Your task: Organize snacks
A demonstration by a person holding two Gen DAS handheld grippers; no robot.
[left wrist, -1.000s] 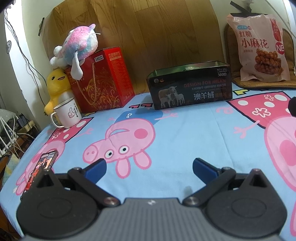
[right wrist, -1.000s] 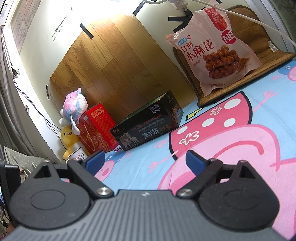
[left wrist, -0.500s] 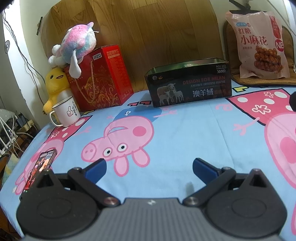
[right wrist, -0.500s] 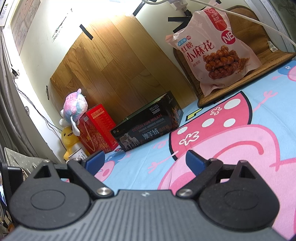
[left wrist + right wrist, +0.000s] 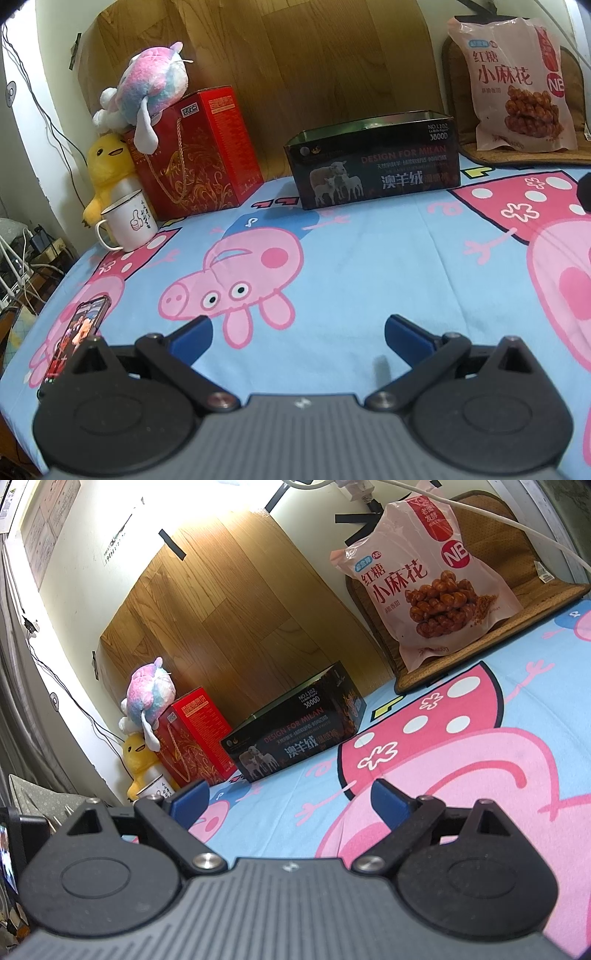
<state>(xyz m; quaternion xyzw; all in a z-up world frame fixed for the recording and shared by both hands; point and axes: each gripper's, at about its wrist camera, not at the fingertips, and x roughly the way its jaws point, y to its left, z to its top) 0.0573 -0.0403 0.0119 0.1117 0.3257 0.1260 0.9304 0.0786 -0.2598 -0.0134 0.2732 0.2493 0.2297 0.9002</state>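
Observation:
A pink snack bag (image 5: 517, 81) of twisted dough sticks leans upright on a brown mat at the back right; it also shows in the right wrist view (image 5: 424, 576). An open black box (image 5: 373, 162) with sheep on its side stands at the back middle, and shows in the right wrist view (image 5: 295, 734). My left gripper (image 5: 297, 334) is open and empty, low over the cartoon-pig sheet, well short of the box. My right gripper (image 5: 291, 799) is open and empty, also low over the sheet, far from the bag.
A red gift bag (image 5: 195, 155) with a pastel plush toy (image 5: 147, 88) on top stands back left, beside a yellow duck plush (image 5: 105, 162) and a white mug (image 5: 129, 219). A phone (image 5: 79, 328) lies at the sheet's left edge. Cables hang off the left side.
The left gripper view has shifted slightly, tilting so the box and bag sit a little higher and further. The right gripper has barely moved. Both stay open.

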